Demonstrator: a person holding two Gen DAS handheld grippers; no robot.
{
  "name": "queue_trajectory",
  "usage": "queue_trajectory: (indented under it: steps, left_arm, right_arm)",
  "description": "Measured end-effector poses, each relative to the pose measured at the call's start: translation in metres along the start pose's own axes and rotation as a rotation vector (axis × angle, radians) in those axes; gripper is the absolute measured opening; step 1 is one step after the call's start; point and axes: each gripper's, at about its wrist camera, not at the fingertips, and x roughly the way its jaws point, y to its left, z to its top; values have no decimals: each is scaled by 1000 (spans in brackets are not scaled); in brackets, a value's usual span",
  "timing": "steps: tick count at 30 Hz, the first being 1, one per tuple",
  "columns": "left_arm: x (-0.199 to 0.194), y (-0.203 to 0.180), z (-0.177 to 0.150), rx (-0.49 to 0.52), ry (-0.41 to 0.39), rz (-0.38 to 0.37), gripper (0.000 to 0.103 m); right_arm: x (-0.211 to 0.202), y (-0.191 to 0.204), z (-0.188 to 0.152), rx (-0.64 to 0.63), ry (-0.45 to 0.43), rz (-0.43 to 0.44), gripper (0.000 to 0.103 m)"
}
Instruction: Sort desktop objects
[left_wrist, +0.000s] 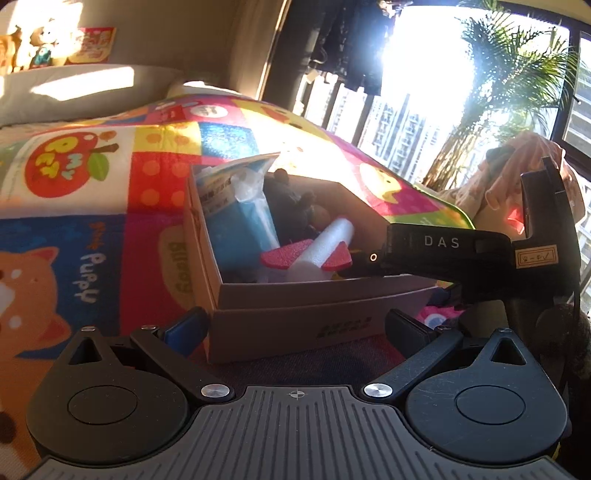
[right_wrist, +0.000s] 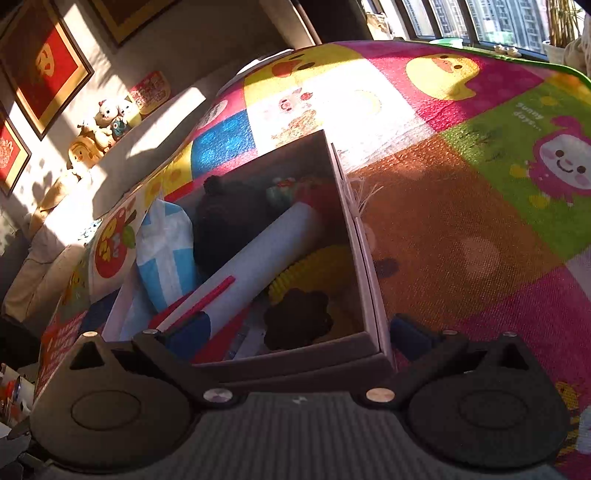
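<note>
A brown cardboard box (left_wrist: 295, 295) (right_wrist: 354, 236) stands on a colourful play mat (left_wrist: 92, 229). In it lie a white foam rocket (left_wrist: 321, 247) (right_wrist: 258, 251) with red fins, a blue and white tissue pack (left_wrist: 240, 221) (right_wrist: 166, 243), a dark plush toy (left_wrist: 288, 199) (right_wrist: 229, 221), a yellow ridged thing (right_wrist: 317, 266) and a dark flower-shaped piece (right_wrist: 295, 321). My right gripper (right_wrist: 299, 336) (left_wrist: 365, 258) is wide open over the box's near corner, one finger inside by the rocket's tail, one outside the wall. My left gripper (left_wrist: 295, 328) is open, facing the box's near end.
A hand (left_wrist: 517, 177) holds the right gripper at the right of the left wrist view. Small figurines (right_wrist: 99, 125) and framed pictures line a ledge and wall behind the mat. Bright windows (left_wrist: 424, 92) lie beyond the mat's far edge. Open mat (right_wrist: 461, 240) spreads right of the box.
</note>
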Motion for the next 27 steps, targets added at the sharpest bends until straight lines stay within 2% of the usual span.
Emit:
queue_trajectory:
  steps: [5,10,14,16,19,22,23,25,27]
  left_arm:
    - [-22,11,-8,13,-1,96,103]
    - [-45,5,-21,38,21,224,103]
    - [-67,3,-44,-8,44,277,103]
    - [-75,-1,-53,-9,27,310,103]
    - [-79,-7,-60,4,-1,350,103]
    - [-75,-9,-61,-6,22,332,103]
    - [-73,-8,-61,-6,31,345,103]
    - [-67,-6,-59,-6,42,382,103]
    - [-65,-2,-56,-9,34,411,103]
  right_arm:
    - [4,26,-16,-41,24,66,103]
    - [-1,36,-22,-52,6,74,103]
    - [-46,31,-36,-91,-109,12,103]
    - [-64,32,-49,-159,-121,-47,103]
    - [-79,33,-80,-247,-94,-106,103]
    - [-81,32,-113,-304,-4,-116,103]
    - [-84,36,-122,-357,-28,-139,103]
    - [-86,45,-128,-418,-22,-183,103]
    - [-80,49,-128,-427,-2,-213,103]
